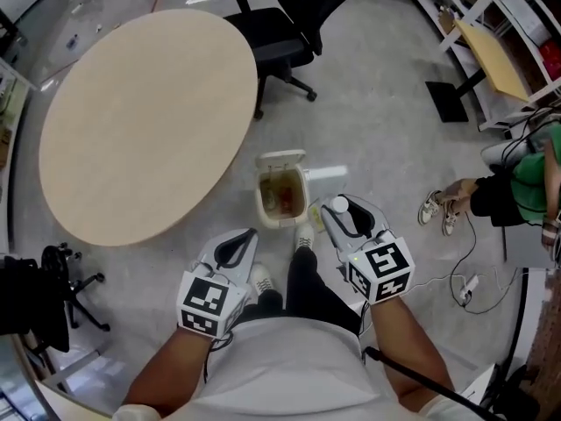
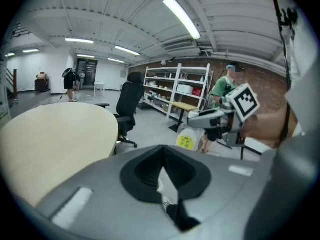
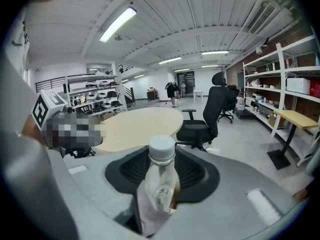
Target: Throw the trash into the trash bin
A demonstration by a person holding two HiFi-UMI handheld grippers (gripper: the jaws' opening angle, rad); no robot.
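The right gripper (image 1: 340,216) has its jaws partly open, clamped on a white-capped clear bottle (image 3: 161,181). The left gripper (image 1: 242,240) has its jaws almost together, pinching a thin white scrap (image 2: 168,186). Just beyond both grippers, the trash bin (image 1: 263,196) stands on the floor with its lid up, beside the right edge of the round desk (image 1: 140,121). An office chair (image 1: 280,24) stands farther off.

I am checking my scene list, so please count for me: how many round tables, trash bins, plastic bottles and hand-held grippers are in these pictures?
Round table: 1
Trash bin: 1
Plastic bottle, in the right tongs: 1
Hand-held grippers, the left gripper and the right gripper: 2
Total: 5
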